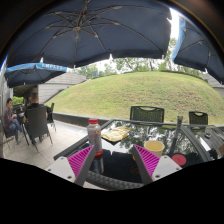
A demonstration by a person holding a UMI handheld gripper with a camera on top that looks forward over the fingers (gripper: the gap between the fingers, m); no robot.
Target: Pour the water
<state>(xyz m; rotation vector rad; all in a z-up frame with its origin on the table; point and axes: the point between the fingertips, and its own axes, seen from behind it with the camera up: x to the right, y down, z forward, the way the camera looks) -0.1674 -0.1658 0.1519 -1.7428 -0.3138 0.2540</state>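
A clear bottle [94,133] with a red cap stands on the dark glass table [120,165], just ahead of my left finger. An orange cup [154,146] stands on the table ahead of my right finger. My gripper [113,162] is open and low over the table's near edge. Its magenta pads [80,160] are wide apart with only tabletop between them. Neither finger touches the bottle or the cup.
A yellow tray [116,133] lies at the table's middle, beyond the fingers. A small red thing [178,159] sits right of the cup. Dark chairs [147,114] stand behind the table. Two people [12,120] sit at the far left under a blue umbrella [35,72].
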